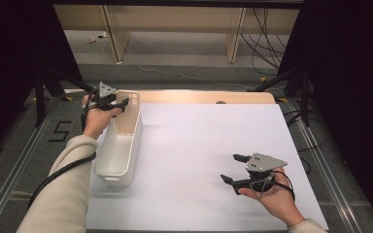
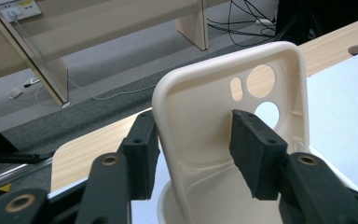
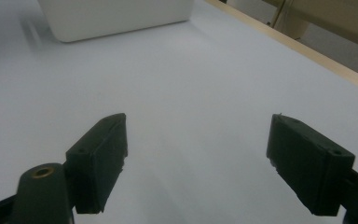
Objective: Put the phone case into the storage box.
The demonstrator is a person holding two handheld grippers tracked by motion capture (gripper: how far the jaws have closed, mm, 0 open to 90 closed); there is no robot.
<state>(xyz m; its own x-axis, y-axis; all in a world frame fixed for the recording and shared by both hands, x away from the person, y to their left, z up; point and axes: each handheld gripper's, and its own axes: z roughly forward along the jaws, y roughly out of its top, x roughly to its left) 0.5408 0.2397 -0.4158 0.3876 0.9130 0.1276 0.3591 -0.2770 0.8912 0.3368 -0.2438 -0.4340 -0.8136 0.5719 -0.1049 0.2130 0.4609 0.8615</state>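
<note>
We see the number 5 [image 1: 61, 131] taped on the floor at 9 o'clock. Our left tool [image 2: 193, 154] stands part open around the cream phone case [image 2: 214, 140], not pressing it, above the white bin [image 1: 119, 150]; our right tool [image 3: 196, 163] gapes wide, empty.

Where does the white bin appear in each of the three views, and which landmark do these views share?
High view: the white bin lies left of centre, along the white sheet's left edge.
Left gripper view: part of its rim shows at the bottom, under the cream phone case.
Right gripper view: its wall is at the top left.
Shared landmark: the wooden table edge.
</note>
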